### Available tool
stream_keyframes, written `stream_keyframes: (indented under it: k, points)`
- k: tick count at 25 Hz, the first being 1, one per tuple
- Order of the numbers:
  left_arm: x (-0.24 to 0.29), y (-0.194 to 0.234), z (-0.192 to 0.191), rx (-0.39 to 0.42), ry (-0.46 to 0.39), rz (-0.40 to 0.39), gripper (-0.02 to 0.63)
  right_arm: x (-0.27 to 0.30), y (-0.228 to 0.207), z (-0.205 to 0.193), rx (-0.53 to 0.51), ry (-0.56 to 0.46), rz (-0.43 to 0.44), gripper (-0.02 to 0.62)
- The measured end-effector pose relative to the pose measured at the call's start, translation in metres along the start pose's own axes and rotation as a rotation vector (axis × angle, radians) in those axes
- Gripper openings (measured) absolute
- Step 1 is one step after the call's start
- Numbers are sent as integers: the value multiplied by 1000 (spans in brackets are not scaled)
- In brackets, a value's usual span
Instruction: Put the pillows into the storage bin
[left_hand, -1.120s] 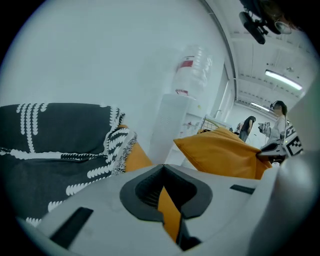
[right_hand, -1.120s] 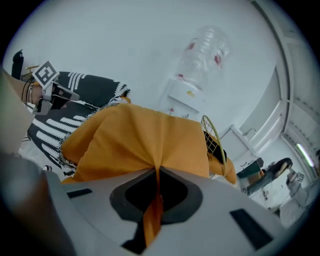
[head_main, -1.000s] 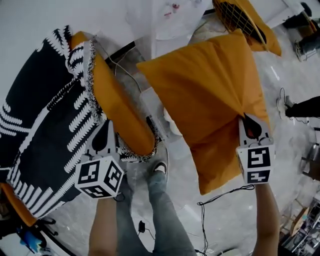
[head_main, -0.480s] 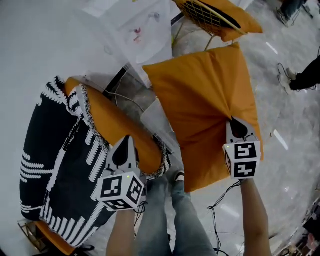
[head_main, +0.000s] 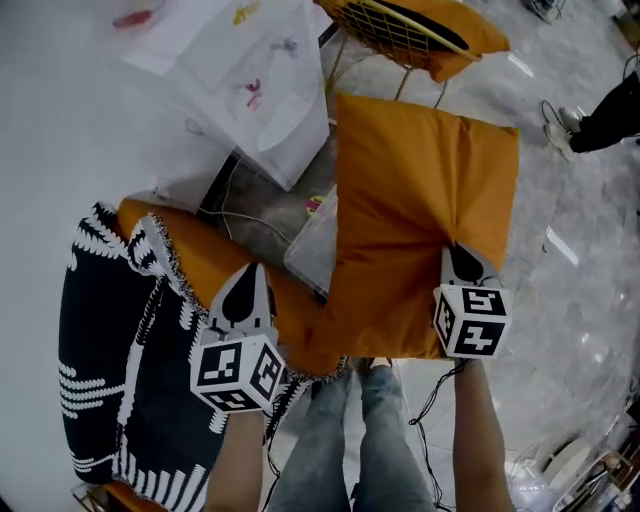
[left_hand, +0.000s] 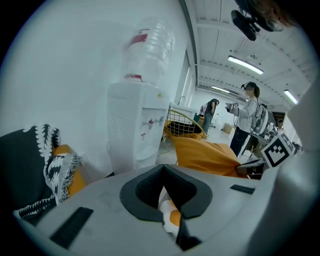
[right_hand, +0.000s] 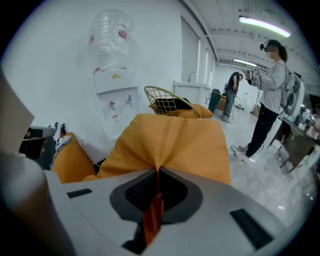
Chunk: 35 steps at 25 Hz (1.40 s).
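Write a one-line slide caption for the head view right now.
From above: left gripper grips a black-and-white pillow, right gripper grips an orange pillow, with a wire basket ahead.

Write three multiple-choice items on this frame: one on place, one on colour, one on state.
1. The wire basket sits: A) beyond the right gripper's plain pillow, at the head view's top; B) at bottom right; C) at bottom left.
2. That plain pillow is: A) blue; B) orange; C) green.
3. The left gripper is: A) wide open; B) shut and empty; C) shut on the patterned pillow.
Key: A, the wire basket lies past the plain pillow's far edge; B, its whole cover is orange; C, the patterned pillow's edge is pinched between the jaws.
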<state>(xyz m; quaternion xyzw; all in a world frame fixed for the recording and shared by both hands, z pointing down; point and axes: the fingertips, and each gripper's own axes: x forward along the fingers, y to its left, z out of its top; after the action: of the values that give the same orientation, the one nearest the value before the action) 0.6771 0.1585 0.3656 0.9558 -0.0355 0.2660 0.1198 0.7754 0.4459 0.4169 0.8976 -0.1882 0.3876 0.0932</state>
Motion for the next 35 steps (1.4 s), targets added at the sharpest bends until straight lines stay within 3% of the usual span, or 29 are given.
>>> stream_keyframes:
  k: [12,19,35]
  points:
    - [62,24,16,102,73,-103,11,56,10,-19,284,21,-98,8]
    - [90,28,8,148,102,-129,11,95,7,-35,333,43,-87,8]
    - [114,29,-23,105,115,-112,11,135,-8,-68,403,85,-92,8]
